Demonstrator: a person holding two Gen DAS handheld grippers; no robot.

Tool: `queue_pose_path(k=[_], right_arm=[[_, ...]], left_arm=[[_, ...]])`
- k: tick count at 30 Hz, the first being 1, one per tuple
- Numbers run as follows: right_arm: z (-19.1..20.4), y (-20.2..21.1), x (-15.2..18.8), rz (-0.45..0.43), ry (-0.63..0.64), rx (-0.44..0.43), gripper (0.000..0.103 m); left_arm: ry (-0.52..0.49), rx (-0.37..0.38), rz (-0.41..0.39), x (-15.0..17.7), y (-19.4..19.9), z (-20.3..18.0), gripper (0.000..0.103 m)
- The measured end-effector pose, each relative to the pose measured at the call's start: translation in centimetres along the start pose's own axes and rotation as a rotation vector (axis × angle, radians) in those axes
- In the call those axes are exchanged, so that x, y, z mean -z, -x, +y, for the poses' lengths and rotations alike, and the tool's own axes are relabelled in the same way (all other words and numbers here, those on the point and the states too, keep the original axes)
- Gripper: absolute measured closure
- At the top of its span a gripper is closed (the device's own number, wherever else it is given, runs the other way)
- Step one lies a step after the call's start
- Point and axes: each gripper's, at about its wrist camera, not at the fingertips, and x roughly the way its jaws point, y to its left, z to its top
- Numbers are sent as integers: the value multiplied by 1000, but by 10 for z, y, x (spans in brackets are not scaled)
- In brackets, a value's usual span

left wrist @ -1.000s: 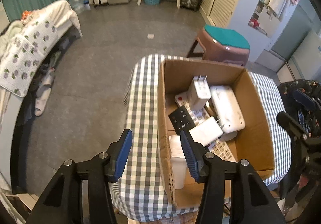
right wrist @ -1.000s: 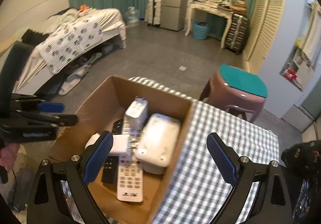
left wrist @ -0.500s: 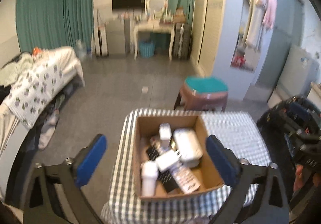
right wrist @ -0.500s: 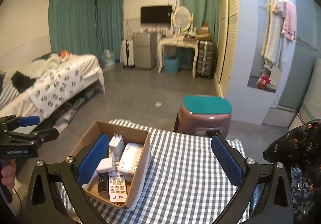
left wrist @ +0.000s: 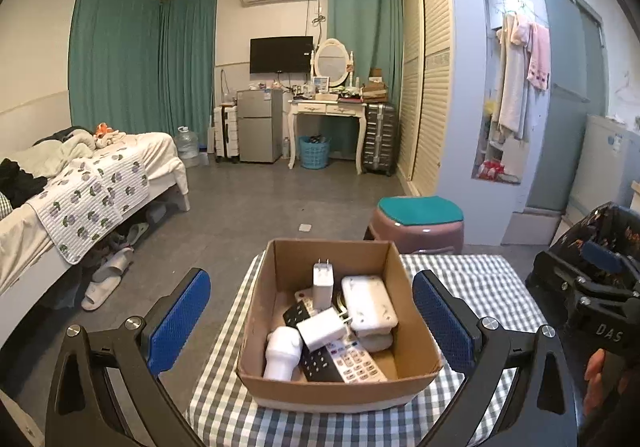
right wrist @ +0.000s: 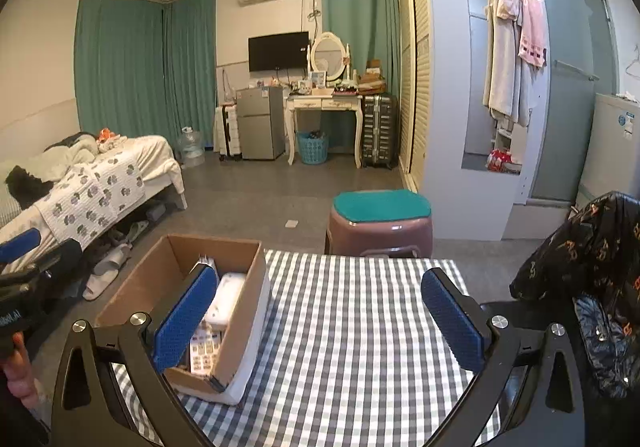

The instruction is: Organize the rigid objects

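A cardboard box (left wrist: 338, 391) stands on a checked tablecloth (right wrist: 348, 327); it also shows in the right wrist view (right wrist: 244, 311). It holds a white charger plug (left wrist: 322, 279), a white router (left wrist: 368, 305), a white adapter (left wrist: 320, 329), a white bottle (left wrist: 282, 353), a black remote (left wrist: 318, 363) and a white remote (left wrist: 356, 361). My left gripper (left wrist: 310, 321) is wide open and empty, held back above the box's near side. My right gripper (right wrist: 318, 323) is wide open and empty over the bare cloth, right of the box.
A pink stool with a teal seat (right wrist: 380, 219) stands behind the table. A dark patterned bag (right wrist: 592, 287) sits at the table's right. A bed (left wrist: 80, 187) lies at left, with slippers (left wrist: 104, 281) on the floor. A desk (left wrist: 326, 111) and fridge (left wrist: 258, 125) stand far back.
Both grippers have pulled up and back from the box, so the whole room shows now. The left gripper's jaws have opened wide. The box's contents have not moved.
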Motion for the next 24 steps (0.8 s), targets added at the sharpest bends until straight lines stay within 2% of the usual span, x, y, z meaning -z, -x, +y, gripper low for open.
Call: queue_pose_path(k=[11, 16, 24], right_arm=[[13, -7, 8, 13, 27, -9, 0], [32, -17, 10, 48, 82, -31, 0], [46, -25, 14, 68, 101, -53, 0]], left_arm=[[-1, -23, 37, 9, -5, 3, 0], [3, -36, 49, 11, -10, 8, 0], [17, -38, 68, 12, -14, 18, 0]])
